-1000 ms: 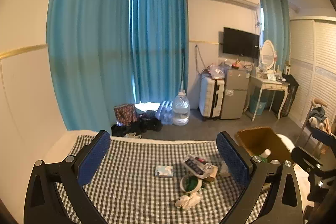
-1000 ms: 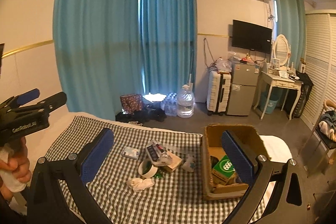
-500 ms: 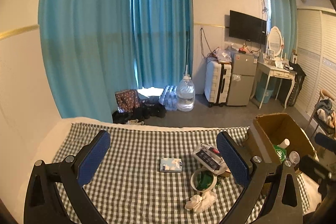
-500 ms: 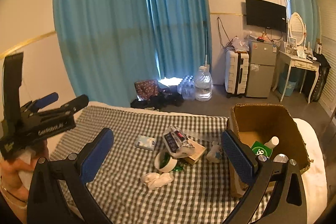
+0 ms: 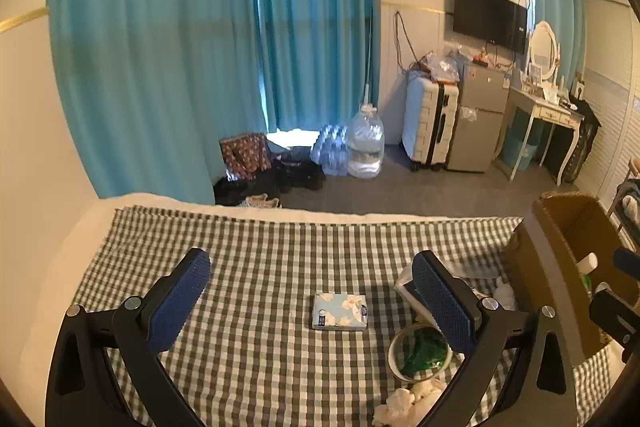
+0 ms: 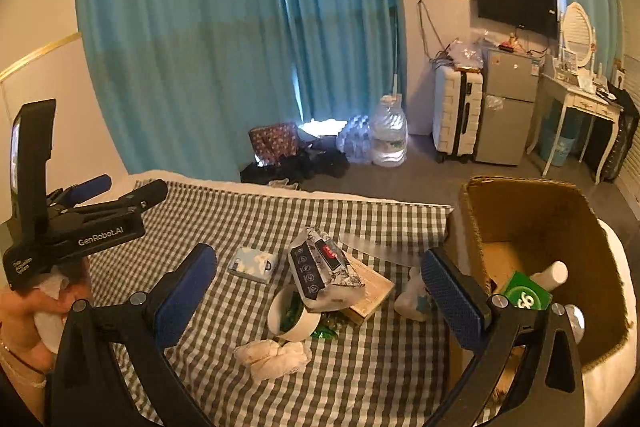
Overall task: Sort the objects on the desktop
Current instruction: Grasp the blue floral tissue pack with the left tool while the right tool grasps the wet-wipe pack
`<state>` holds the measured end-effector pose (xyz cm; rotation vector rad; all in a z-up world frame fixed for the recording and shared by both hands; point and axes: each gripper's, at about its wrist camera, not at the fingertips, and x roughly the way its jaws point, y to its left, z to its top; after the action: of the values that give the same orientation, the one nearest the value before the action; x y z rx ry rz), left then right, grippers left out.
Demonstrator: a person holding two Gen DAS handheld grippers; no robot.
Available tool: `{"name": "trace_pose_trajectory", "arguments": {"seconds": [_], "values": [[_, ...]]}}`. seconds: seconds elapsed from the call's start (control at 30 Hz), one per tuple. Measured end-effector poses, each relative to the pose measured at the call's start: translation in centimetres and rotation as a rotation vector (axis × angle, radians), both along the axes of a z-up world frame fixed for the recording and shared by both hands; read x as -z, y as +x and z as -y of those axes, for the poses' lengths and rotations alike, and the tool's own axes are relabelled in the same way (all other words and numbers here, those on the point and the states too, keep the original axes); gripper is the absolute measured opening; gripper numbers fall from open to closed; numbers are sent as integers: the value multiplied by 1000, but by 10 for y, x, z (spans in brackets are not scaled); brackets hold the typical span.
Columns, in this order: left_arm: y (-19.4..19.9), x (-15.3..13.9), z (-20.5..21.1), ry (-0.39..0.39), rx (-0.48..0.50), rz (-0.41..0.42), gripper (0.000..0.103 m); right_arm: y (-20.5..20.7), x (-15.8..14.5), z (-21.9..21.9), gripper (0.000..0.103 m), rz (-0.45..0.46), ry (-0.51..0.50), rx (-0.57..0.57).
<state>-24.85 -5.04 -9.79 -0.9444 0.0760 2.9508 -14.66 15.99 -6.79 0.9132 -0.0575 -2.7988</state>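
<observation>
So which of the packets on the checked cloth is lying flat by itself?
The small blue tissue pack; the larger dark-printed packet rests tilted on the wooden block.

Bedroom — curtains (image 5: 200, 67), suitcase (image 5: 430, 123), dressing table (image 5: 544, 107)

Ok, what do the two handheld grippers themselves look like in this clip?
Both are black frames with silver screws and textured blue finger pads. The left gripper, seen from the right wrist view, carries white "GenRobot.AI" lettering and an upright black block at its rear. The hand holding it wears a thin wrist band.
</observation>
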Motion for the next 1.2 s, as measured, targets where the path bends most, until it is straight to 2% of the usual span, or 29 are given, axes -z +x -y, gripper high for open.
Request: {"name": "trace_pose_trajectory", "arguments": {"seconds": [0.3,0.53,0.73,1.0,1.2], "values": [[-42,59,-3,-27,20,102,103,-52,48,10,103,63,66,-28],[-78,101,-4,-30,28,184,103,-85,90,13,103,134,72,-43],[-91,135,-11,-36,64,254,103,-102,116,10,103,181,101,-71],[-104,176,-27,-41,121,335,103,-117,140,10,103,215,68,-80],[-114,208,-25,-53,95,410,103,-123,162,15,91,262,65,-95]]}}
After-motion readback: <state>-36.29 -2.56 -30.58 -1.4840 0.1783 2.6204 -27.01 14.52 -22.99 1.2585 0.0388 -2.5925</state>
